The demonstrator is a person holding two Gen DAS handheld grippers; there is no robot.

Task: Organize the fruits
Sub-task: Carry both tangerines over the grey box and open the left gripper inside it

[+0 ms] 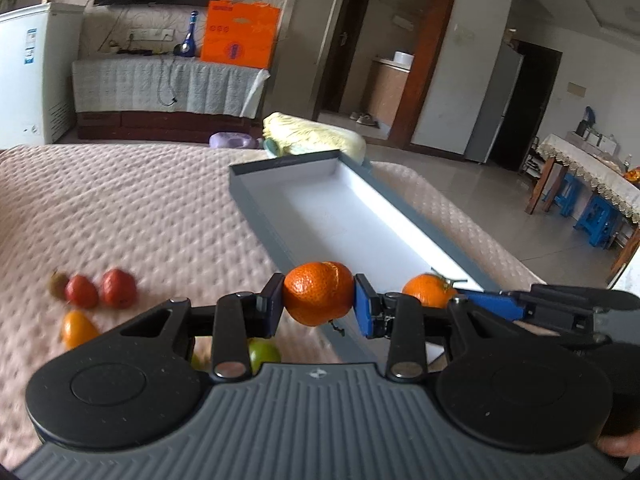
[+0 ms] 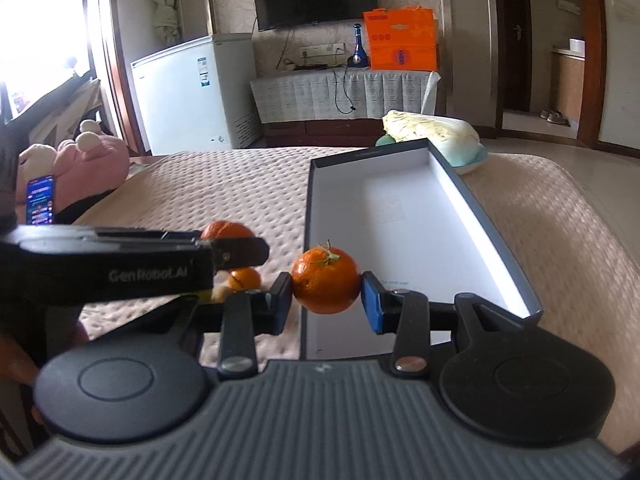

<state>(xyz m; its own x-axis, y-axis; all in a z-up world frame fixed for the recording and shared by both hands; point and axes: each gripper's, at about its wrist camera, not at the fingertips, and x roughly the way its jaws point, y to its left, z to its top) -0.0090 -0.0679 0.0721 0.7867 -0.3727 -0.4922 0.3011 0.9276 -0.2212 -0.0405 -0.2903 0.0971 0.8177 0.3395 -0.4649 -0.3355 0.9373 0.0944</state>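
My left gripper [image 1: 319, 300] is shut on an orange tangerine [image 1: 319, 294] and holds it in the air above the near left wall of a long grey box with a bare white floor [image 1: 332, 216]. My right gripper [image 2: 326, 286] is shut on a second tangerine with a green stem [image 2: 326, 280], over the box's near end [image 2: 392, 216]. The two grippers hang side by side, the left one just left of the right. On the pink quilt lie two red fruits [image 1: 100, 290], a brownish fruit [image 1: 58, 284], a yellow-orange fruit [image 1: 78, 330], a green fruit [image 1: 262, 354] and a small orange [image 2: 244, 279].
A pale cabbage [image 2: 432, 128] on a plate sits at the bed's far end, just beyond the box. A pink plush toy [image 2: 88, 160] and a lit phone [image 2: 40, 200] are at the bed's left side. The quilt drops off to tiled floor on the right.
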